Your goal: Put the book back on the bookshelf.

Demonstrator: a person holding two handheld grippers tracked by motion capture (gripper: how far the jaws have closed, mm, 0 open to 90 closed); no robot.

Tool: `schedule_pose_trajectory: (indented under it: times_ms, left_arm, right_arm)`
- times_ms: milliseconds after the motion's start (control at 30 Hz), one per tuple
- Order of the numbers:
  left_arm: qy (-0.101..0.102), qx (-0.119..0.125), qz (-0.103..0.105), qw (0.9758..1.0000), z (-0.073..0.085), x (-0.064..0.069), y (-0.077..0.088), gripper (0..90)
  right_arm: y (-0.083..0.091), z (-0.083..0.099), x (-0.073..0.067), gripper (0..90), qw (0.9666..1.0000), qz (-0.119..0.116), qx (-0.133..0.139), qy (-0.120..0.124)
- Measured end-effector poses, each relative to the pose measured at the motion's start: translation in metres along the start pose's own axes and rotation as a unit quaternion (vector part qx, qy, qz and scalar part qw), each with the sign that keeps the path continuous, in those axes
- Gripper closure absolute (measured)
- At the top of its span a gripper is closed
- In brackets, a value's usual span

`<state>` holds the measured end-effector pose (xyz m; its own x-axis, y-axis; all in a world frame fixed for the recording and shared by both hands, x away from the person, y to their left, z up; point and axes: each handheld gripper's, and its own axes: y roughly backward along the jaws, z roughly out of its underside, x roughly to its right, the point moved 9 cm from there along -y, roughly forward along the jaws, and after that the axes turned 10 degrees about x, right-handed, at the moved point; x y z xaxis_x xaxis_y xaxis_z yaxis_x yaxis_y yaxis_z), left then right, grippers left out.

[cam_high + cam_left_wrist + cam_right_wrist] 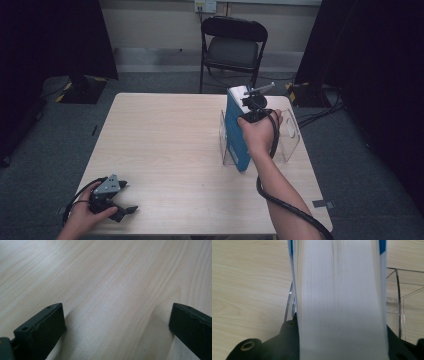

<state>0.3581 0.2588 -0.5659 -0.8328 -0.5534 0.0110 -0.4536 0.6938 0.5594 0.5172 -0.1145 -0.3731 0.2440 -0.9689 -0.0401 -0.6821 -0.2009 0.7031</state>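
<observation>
At the lower left of the high view the left gripper [121, 202] rests on the wooden table [165, 150], its jaws wide apart with only bare tabletop between them. Right of centre, the right gripper [253, 111] is clamped on a thick blue-covered book [235, 135], which stands upright in a clear acrylic book holder [290, 142]. In the right gripper view the white page block [339, 305] sits squeezed between the black jaws. The book looks heavy and stiff across its covers; gripping both covers near the top edge seems safest, since glossy covers may slip.
</observation>
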Motion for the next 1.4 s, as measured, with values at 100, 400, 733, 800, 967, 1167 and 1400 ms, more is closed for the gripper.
schedule_pose_trajectory:
  times_ms: [100, 400, 733, 800, 967, 1167, 1400]
  left_arm:
    - [0.000, 0.000, 0.000, 1.0000, 0.000, 0.000, 0.000, 0.1]
    - [0.001, 0.000, 0.000, 1.0000, 0.000, 0.000, 0.000, 0.1]
    - [0.000, 0.000, 0.000, 1.0000, 0.000, 0.000, 0.000, 0.1]
    - [0.002, 0.000, 0.001, 1.0000, 0.000, 0.000, 0.000, 0.1]
    - [0.003, 0.001, 0.003, 1.0000, 0.000, 0.001, 0.000, 0.1]
    - [0.003, 0.001, 0.002, 1.0000, 0.000, 0.001, 0.000, 0.1]
    - [0.003, 0.001, 0.002, 1.0000, 0.000, 0.001, 0.000, 0.1]
  right_arm:
    - [-0.002, -0.001, -0.001, 61.9, 1.0000, 0.004, 0.003, 0.006]
    - [-0.005, -0.002, -0.003, 61.6, 0.9998, 0.005, 0.009, 0.015]
    - [-0.006, -0.003, -0.004, 59.2, 0.9998, -0.006, 0.007, 0.019]
    - [-0.005, -0.004, -0.003, 58.8, 0.9997, -0.008, 0.011, 0.021]
    - [-0.003, -0.003, -0.003, 53.5, 0.9995, -0.017, 0.010, 0.024]
    - [0.005, -0.008, 0.001, 41.3, 0.9991, -0.024, 0.015, 0.031]
    - [0.013, -0.013, 0.002, 33.0, 0.9982, -0.043, 0.029, 0.032]
